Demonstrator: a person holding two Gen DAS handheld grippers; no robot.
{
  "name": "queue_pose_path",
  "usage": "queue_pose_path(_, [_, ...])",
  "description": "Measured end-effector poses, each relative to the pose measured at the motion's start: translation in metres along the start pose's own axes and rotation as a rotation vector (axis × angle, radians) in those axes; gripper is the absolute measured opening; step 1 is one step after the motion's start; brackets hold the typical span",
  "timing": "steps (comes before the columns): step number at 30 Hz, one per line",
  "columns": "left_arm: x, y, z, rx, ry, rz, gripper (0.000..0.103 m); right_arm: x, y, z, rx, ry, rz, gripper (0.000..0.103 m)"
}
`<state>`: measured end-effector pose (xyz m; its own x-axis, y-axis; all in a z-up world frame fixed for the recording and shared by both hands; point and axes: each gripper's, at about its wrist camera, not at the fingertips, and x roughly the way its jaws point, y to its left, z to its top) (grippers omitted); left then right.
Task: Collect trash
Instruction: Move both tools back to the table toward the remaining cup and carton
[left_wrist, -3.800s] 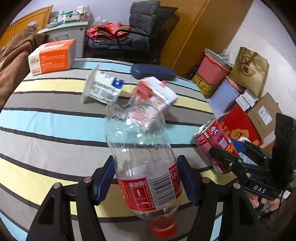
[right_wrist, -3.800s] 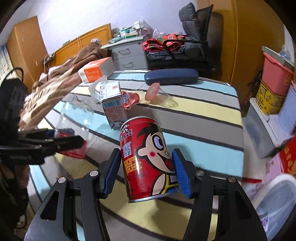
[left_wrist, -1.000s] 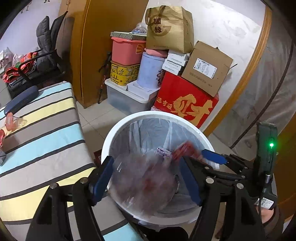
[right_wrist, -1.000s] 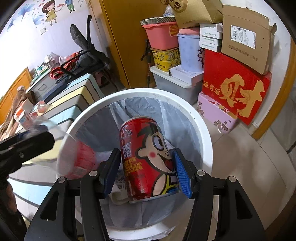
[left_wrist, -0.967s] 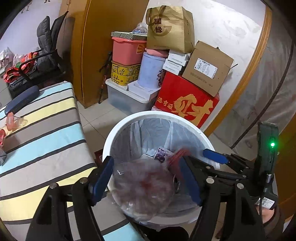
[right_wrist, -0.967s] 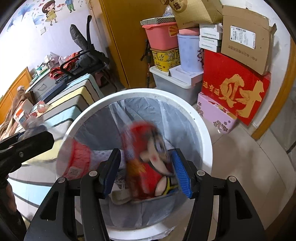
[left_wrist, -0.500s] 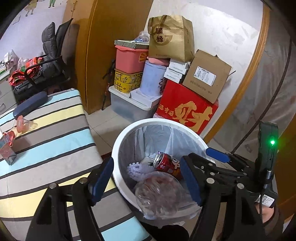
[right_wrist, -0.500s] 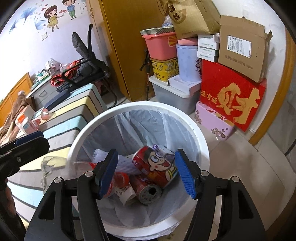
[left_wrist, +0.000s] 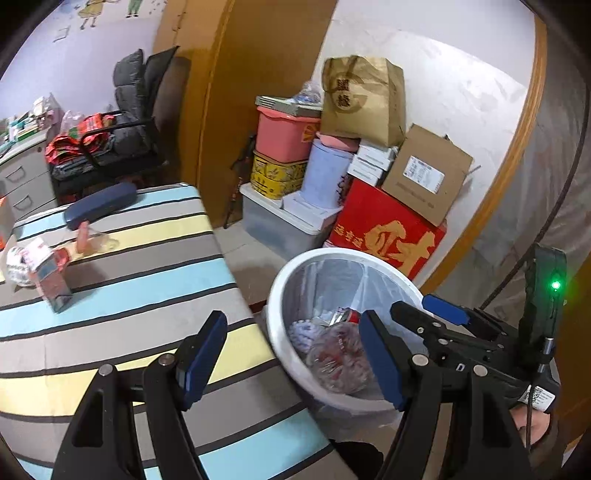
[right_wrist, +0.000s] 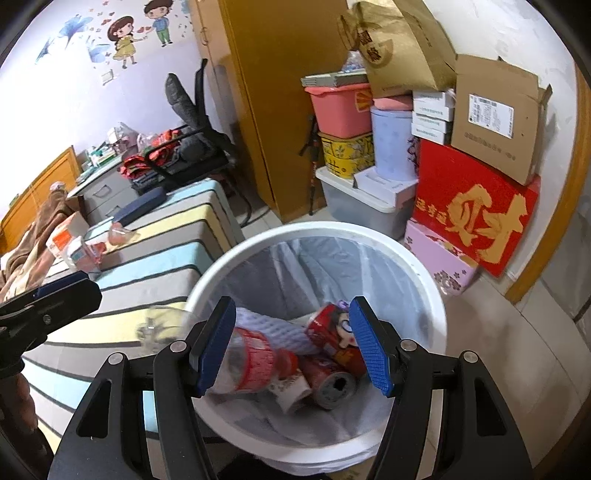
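The white bin with a clear liner stands on the floor beside the striped table. Inside it lie the clear bottle with a red label, the red cartoon can, another can and white foam netting. My left gripper hangs open and empty over the table edge and the bin's near rim. My right gripper is open and empty above the bin. A small carton and a crushed clear cup lie on the table.
A dark blue case lies at the table's far end. Behind the bin are stacked a red box, cardboard boxes, plastic tubs and a paper bag. A black chair stands by the wooden door.
The bottle and the can have dropped out of the jaws and now lie in the bin. Both grippers have lifted and pulled back; the left view has swung toward the table.
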<state>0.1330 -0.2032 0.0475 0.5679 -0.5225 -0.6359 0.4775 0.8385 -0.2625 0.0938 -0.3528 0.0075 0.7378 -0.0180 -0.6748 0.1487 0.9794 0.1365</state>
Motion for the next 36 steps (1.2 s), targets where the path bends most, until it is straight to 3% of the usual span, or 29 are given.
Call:
queue_pose_path(21, [-0.064, 0.096, -0.014, -0.130, -0.095, 0.160, 0.076, 0.002, 0.079, 0.003, -0.088, -0.049, 0.126, 0.066])
queue_pose_path(36, [-0.096, 0.178, -0.026, -0.247, -0.127, 0.293, 0.076, 0.026, 0.146, 0.004, -0.181, -0.017, 0.235, 0.066])
